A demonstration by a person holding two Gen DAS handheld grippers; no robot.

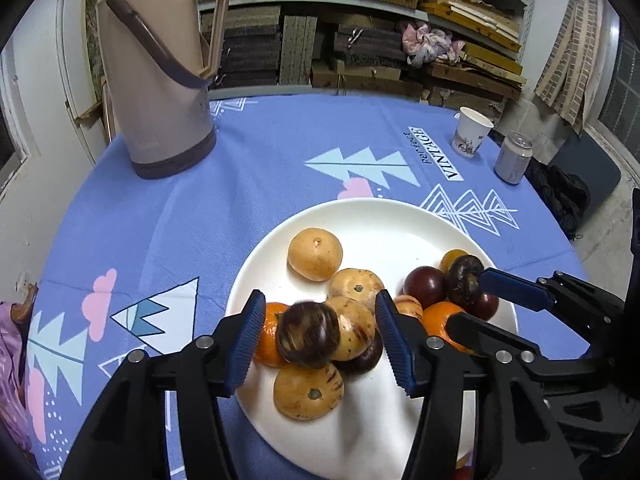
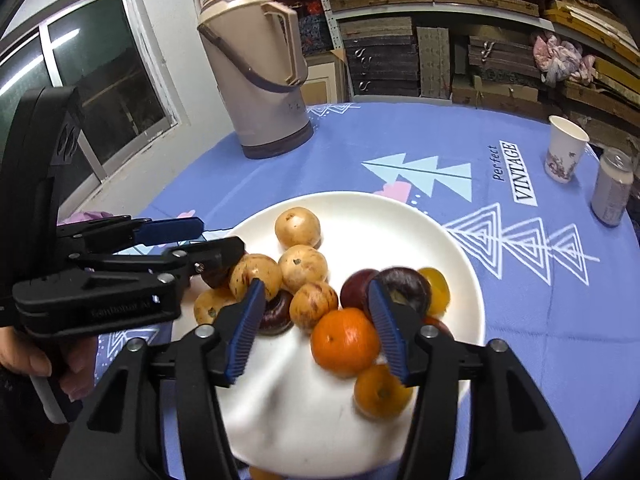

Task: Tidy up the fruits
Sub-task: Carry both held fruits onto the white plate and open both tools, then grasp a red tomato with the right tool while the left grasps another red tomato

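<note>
The fruits [image 1: 316,334] lie heaped on the white plate [image 1: 372,216]: round, smooth, probably light, firm-skinned and apt to roll, so grip one across its middle. The left gripper [image 1: 320,344] and right gripper [image 2: 316,328] both stand open, pressing nothing.

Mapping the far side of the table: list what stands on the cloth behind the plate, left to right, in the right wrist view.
Thermos jug → paper cup → drink can.
</note>
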